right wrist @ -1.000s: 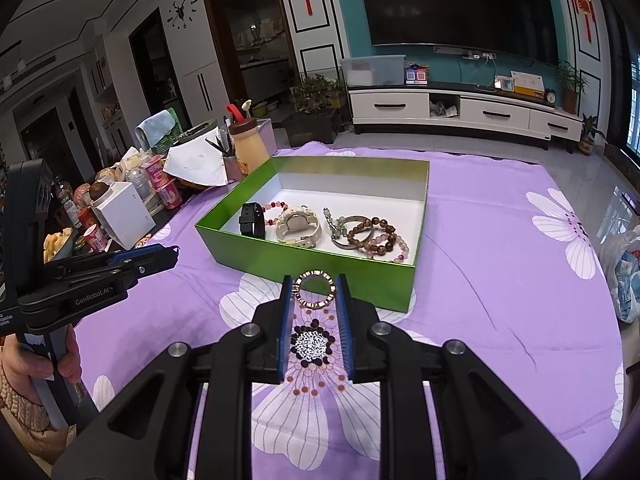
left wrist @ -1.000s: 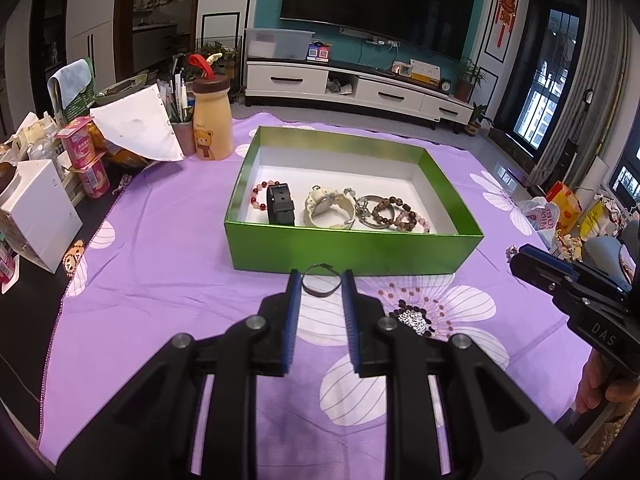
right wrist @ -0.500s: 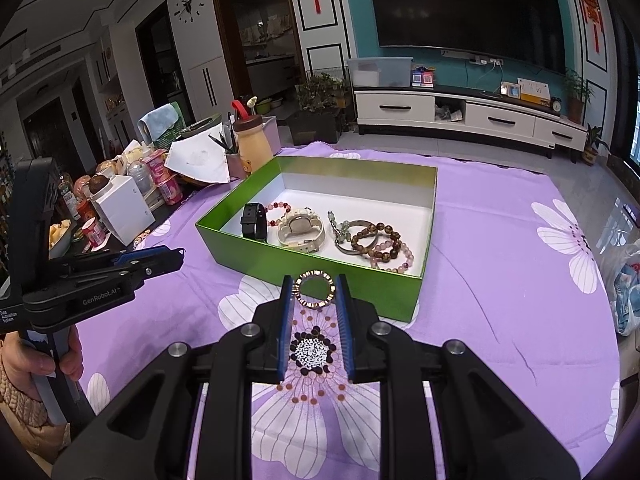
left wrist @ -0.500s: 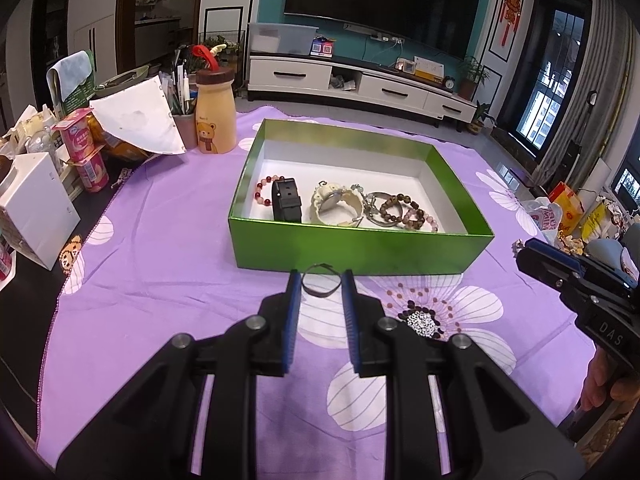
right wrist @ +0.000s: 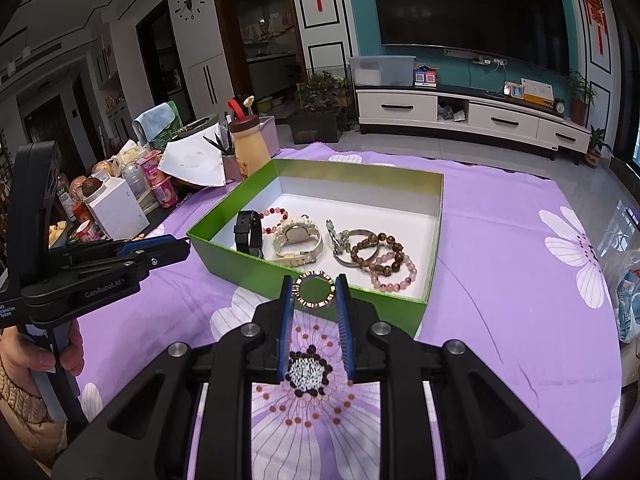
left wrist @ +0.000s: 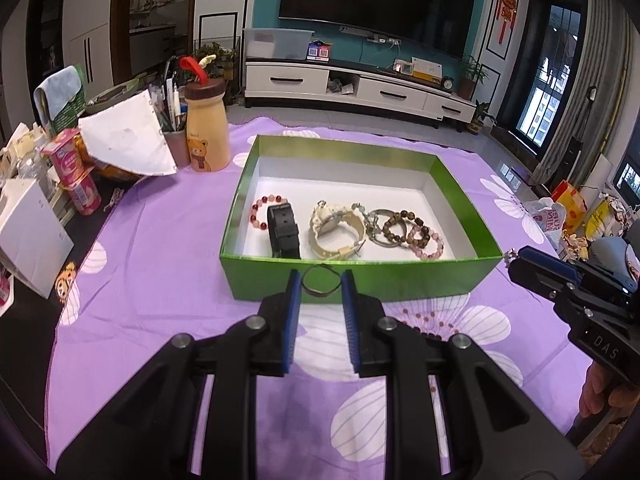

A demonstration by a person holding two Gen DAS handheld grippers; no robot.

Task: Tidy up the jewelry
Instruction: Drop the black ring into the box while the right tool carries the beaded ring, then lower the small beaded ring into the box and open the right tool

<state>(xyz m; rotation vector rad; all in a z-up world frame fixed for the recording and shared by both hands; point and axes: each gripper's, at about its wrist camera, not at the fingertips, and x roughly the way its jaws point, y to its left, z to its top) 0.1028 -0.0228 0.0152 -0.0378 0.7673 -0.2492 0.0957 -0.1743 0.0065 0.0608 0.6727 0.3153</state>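
Jewelry is being held in both grippers. A thin dark ring bangle (left wrist: 320, 280) sits pinched between the blue fingers (left wrist: 291, 312) of the left gripper (left wrist: 320, 286), right at their tips. A round gold-studded bracelet (right wrist: 314, 290) sits the same way between the blue fingers (right wrist: 286, 316) of the right gripper (right wrist: 314, 290) — squeezed from both sides. Both grippers are clenched on their pieces and hang above the purple flower cloth (left wrist: 152, 264).

Just past each pair of fingertips stands the green box (left wrist: 360, 276), its near wall close in front of them. Inside it, beyond the fingers, lie a black strap (left wrist: 283, 230), a red bead bracelet (left wrist: 264, 210), a cream watch (left wrist: 336, 230), a silver bangle (left wrist: 376, 232), a brown bead bracelet (left wrist: 398, 224) and a pink bead bracelet (left wrist: 428, 242), all in a row.

Far left of the left fingers stand a bear bottle (left wrist: 206, 128) and a white box (left wrist: 28, 236). A hand (right wrist: 48, 354) grips the left gripper's handle — it shows far left of the right fingers.
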